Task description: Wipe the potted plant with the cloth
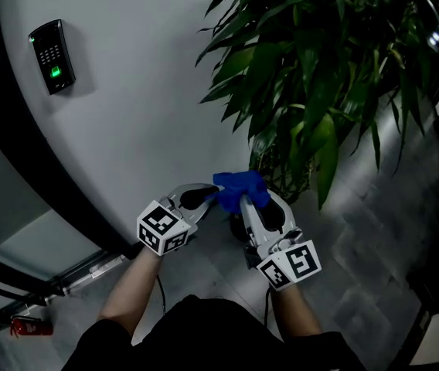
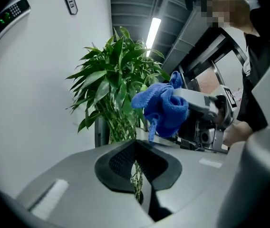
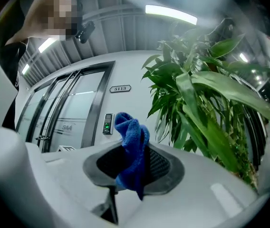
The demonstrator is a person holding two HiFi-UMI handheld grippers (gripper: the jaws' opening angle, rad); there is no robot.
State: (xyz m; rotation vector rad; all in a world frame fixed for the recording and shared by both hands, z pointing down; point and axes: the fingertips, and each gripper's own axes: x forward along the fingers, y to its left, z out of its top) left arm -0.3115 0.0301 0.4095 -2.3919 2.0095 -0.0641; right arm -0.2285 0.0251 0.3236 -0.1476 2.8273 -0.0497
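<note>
The potted plant (image 1: pixel 312 76) is tall, with long green leaves, and stands on the floor at the upper right. It also fills the right of the right gripper view as the plant (image 3: pixel 206 99) and rises ahead in the left gripper view as the plant (image 2: pixel 116 89). My right gripper (image 1: pixel 244 198) is shut on a bunched blue cloth (image 1: pixel 239 184), just short of the lower leaves. In its own view the right gripper (image 3: pixel 131 158) pinches the cloth (image 3: pixel 132 148) between dark pads. My left gripper (image 1: pixel 208 196) sits right beside it, jaws together and holding nothing; from the left gripper (image 2: pixel 136 148) the cloth (image 2: pixel 161 109) hangs just ahead.
A curved white wall (image 1: pixel 142 91) carries a keypad reader (image 1: pixel 52 56) at the upper left. Glass doors (image 3: pixel 68 113) stand left of the wall. A red extinguisher (image 1: pixel 30 327) lies at the bottom left. Grey floor tiles (image 1: pixel 374 238) run beside the plant.
</note>
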